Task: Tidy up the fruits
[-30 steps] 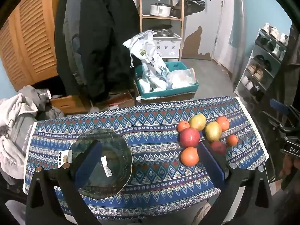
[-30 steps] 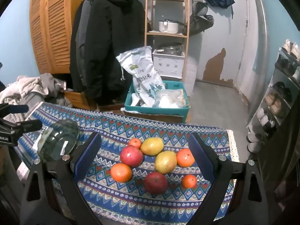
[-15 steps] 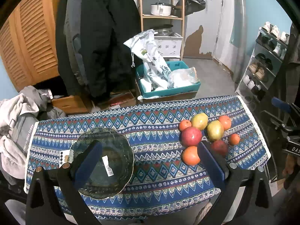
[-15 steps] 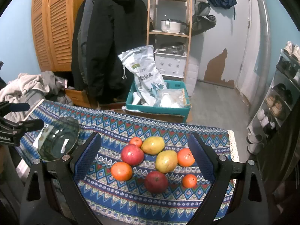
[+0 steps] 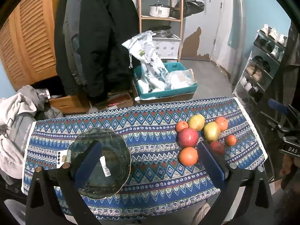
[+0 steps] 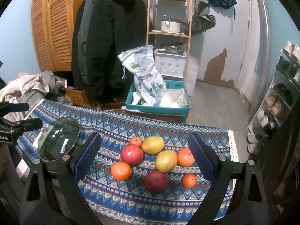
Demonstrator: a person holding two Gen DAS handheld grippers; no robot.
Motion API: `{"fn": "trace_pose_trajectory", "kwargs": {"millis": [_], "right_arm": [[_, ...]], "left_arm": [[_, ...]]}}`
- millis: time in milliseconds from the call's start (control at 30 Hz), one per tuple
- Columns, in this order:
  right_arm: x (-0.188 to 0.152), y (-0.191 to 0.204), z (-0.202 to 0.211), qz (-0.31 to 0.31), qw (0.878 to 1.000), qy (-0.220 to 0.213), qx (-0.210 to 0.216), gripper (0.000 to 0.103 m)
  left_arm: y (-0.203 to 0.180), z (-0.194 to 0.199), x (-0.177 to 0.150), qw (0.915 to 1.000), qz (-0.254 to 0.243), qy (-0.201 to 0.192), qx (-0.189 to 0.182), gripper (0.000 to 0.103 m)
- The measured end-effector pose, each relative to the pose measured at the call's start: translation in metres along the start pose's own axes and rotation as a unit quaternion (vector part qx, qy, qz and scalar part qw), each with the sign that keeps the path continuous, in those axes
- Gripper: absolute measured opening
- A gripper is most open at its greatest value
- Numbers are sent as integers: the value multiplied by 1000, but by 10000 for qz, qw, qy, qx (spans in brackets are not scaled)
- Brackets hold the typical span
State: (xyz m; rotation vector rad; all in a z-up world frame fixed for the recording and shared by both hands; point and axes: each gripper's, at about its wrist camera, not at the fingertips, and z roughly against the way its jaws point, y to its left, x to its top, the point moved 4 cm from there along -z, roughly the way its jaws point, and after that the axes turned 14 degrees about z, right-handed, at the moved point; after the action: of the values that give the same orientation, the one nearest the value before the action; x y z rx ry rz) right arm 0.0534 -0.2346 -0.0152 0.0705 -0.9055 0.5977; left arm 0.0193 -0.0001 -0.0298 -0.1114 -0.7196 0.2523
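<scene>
Fruits (image 6: 150, 161) lie between the right hand-held gripper's (image 6: 145, 159) spread fingers; left hand-held gripper (image 5: 148, 161) likewise apart

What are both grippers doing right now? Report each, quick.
Left gripper: open, holding nothing, above the glass plate.
Right gripper: open, holding nothing, above the fruit.

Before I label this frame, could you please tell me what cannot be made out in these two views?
- Left wrist view: the dark red fruit is partly hidden behind the left gripper's right finger.
- Left wrist view: the glass plate is partly covered by the other finger; its sticker text is too small to read.
- Both views: the table's near edge is cut off by the gripper bodies.
- Right wrist view: the plate's left side is partly hidden behind the left gripper.
</scene>
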Motion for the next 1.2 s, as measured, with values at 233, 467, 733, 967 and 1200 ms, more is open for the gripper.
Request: {"fn": "trace_pose_trajectory", "kwargs": {"millis": [233,467,733,967,1200], "right_arm": [[0,0,0,1,10000,-1,-5,92],[1,0,0,3,10000,4,-8,92],[1,0,1,9,10000,4,-3,92],[0,1,3,33,10000,-20,20,92],[2,3,3,48,10000,-6,21,92]], "left_arm": [[-2,2,-1,10000,-47,-50,17,102],[-1,2,-1,10000,-26,-21,-91,102],[-2,2,-3,9999,-84,-68,-49,102],[0,2,-3,10000,-52,-58,-60,102],[1,2,-3,9999,-54,-74,-53,102]]}}
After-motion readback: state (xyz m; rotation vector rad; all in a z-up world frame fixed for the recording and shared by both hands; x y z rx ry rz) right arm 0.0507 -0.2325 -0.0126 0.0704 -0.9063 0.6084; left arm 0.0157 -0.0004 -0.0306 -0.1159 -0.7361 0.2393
